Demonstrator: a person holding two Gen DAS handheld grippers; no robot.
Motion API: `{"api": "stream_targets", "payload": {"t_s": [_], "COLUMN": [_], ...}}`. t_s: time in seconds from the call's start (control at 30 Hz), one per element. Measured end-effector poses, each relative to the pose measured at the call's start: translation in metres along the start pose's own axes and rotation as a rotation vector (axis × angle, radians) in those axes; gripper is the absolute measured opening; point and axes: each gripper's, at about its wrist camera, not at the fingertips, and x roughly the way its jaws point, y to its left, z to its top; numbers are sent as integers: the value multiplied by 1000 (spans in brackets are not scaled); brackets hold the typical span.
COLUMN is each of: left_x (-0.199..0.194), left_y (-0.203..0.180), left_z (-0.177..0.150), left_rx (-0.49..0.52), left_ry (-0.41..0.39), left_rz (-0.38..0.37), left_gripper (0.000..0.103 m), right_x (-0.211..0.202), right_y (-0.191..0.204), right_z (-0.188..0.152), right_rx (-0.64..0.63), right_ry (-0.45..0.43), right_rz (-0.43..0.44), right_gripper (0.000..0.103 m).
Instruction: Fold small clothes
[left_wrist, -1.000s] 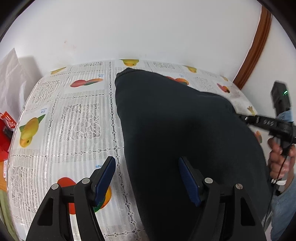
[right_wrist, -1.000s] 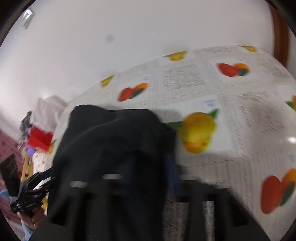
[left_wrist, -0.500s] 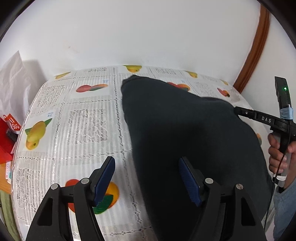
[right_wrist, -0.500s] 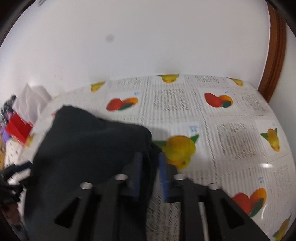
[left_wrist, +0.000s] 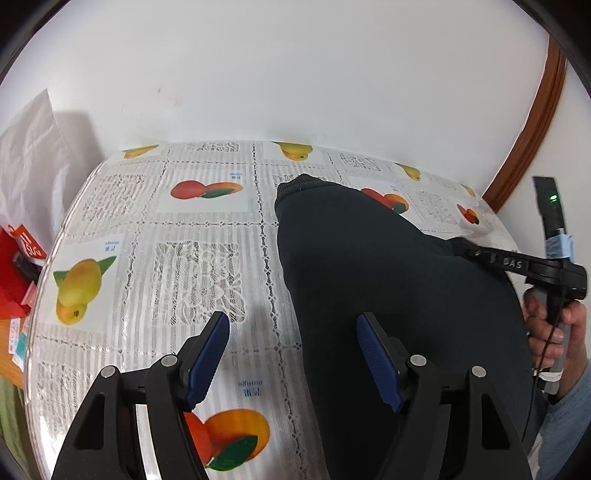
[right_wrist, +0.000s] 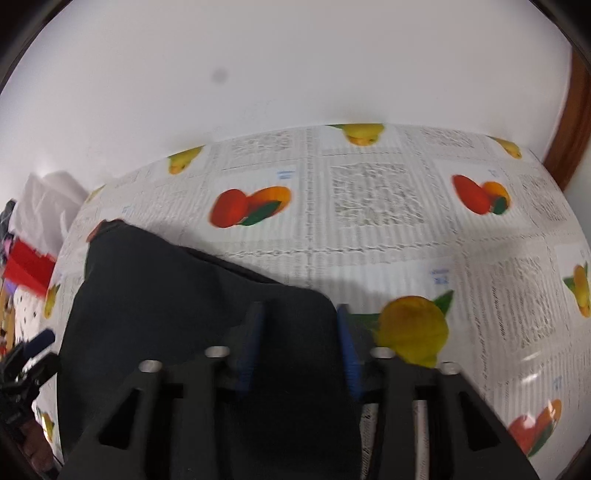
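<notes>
- While the left gripper (left_wrist: 291, 354) hangs over the table, its jaws stand wide apart with nothing clamped. One blue pad is over bare tablecloth (left_wrist: 199, 266), the other over the near left edge of the garment.
- Dark garment (left_wrist: 369, 277): lies flat on the tablecloth. In the left wrist view it runs from a ribbed end at 12 o'clock down past 5 o'clock, filling the right half of the table.
- Right gripper (right_wrist: 299, 332): its jaws have just been closing, yet its own view shows them apart. A rounded corner of the garment lies between the pads, and the cloth looks flat rather than pinched. That view is somewhat blurred.
- In the left wrist view, the right gripper's tip meets the garment's right edge at 3 o'clock. A hand (left_wrist: 554, 332) in a grey-blue sleeve grips its handle at 4 o'clock.
- Tablecloth: white lace pattern with printed fruit panels, meeting a white wall at 12 o'clock.
- Wooden trim (left_wrist: 532, 129) curves up at 2 o'clock.
- White bag (left_wrist: 29, 155) and red packaging (left_wrist: 18, 258) sit off the table's edge at 9 o'clock.
</notes>
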Motion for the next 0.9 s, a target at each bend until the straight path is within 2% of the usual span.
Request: {"api": "stream_targets", "payload": {"t_s": [0.03, 0.13, 0.17, 0.23, 0.33, 0.37, 0.43, 0.53, 0.67, 0.77, 0.9], "left_x": [1, 2, 3, 2, -4, -7, -12, -21, -33, -42, -40], "left_y": [-1, -2, -3, -3, -5, -6, -7, -8, -11, -15, -18], "left_z": [0, 0, -1, 0, -3, -5, -10, -22, -44, -60, -71], "left_rx": [7, 15, 17, 14, 24, 31, 41, 42, 32, 31, 0], "left_ry": [1, 2, 1, 3, -4, -5, -7, -4, 0, 2, 20], "left_rz": [7, 14, 15, 22, 35, 39, 37, 8, -54, -95, -102], "left_gripper": [70, 70, 70, 70, 70, 70, 69, 68, 68, 68, 68], "right_x": [-5, -31, -34, -26, -23, -28, -49, -75, -98, -99, -86], "right_y": [3, 1, -1, -2, -7, -12, -23, -34, -53, -57, -49], "right_z": [0, -3, -4, -4, -4, -5, -15, -35, -69, -93, -114], "right_rx": [-20, -41, -38, -43, -18, 1, 34, 46, 92, 116, 119], "right_ry": [-31, -204, -225, -191, -135, -141, -165, -174, -142, -105, -69], "right_rz": [9, 27, 33, 5, -28, -18, -5, -8, 60, 116, 177], "right_gripper": [10, 9, 9, 10, 18, 21, 36, 42, 50, 51, 49]}}
